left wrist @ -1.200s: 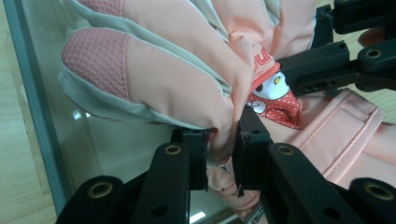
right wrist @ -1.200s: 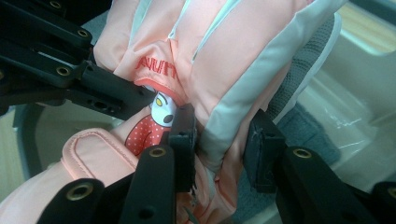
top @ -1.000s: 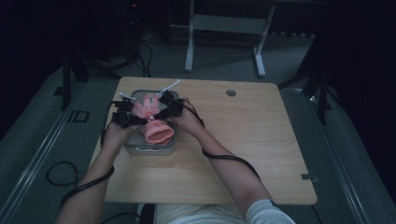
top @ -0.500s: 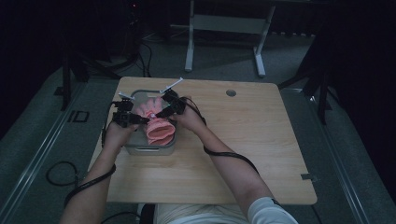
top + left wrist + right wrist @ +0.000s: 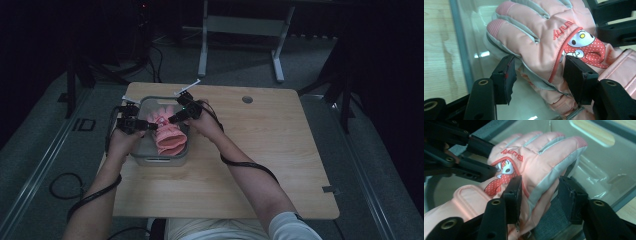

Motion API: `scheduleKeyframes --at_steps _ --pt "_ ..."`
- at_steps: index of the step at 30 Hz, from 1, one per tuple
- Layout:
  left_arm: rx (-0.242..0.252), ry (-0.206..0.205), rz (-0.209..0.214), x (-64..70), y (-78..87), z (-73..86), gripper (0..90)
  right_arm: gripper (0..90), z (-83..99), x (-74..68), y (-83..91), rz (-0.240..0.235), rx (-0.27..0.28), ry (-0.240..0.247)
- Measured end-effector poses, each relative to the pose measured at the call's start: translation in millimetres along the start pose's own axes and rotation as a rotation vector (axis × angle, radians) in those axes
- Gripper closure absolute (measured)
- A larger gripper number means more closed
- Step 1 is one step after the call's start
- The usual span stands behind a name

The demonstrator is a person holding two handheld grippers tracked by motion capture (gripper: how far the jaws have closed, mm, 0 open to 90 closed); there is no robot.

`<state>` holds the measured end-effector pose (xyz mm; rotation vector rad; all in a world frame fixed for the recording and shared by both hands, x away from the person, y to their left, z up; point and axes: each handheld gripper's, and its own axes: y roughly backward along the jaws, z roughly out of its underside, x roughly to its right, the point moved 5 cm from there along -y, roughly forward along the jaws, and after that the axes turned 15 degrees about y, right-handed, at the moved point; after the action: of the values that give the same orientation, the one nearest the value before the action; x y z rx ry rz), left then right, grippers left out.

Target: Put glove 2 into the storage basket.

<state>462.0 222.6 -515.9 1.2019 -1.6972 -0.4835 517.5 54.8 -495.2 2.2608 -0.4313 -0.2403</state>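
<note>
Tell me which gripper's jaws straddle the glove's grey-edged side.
The right gripper: its jaws straddle the pink glove's grey-trimmed edge; the left gripper brackets the edge beside the cartoon patch.

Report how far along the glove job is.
Done: the pink glove is over the clear bin, cuff draped across its near rim. In hand: the left gripper and right gripper each straddle an edge of it, jaws apart, not clamped. Left: either lowering it fully inside or lifting it out; I cannot tell which.

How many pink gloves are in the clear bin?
1 for certain: a pink glove lies in the clear bin, between both grippers' jaws. A second one under it may be hidden.
</note>
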Motion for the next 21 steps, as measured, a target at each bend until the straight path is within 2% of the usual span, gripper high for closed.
scheduleKeyframes --at_steps 5,11,16,21 --pt "0.008 -0.013 -0.017 -1.7 6.7 -1.2 41.1 53.2 -5.6 -3.9 7.6 0.007 0.02 0.021" --pt "0.023 -0.016 -0.038 -6.0 11.4 -1.3 41.1 52.7 -6.9 -5.6 15.3 -0.001 0.042 0.023" --pt "0.039 -0.016 -0.038 -5.1 17.6 -2.9 41.1 52.5 -8.1 -10.2 18.5 -0.008 0.056 0.033" --pt "0.046 -0.035 -0.059 -4.0 20.3 -3.2 41.1 52.3 -7.8 -12.8 20.7 -0.01 0.059 0.038"
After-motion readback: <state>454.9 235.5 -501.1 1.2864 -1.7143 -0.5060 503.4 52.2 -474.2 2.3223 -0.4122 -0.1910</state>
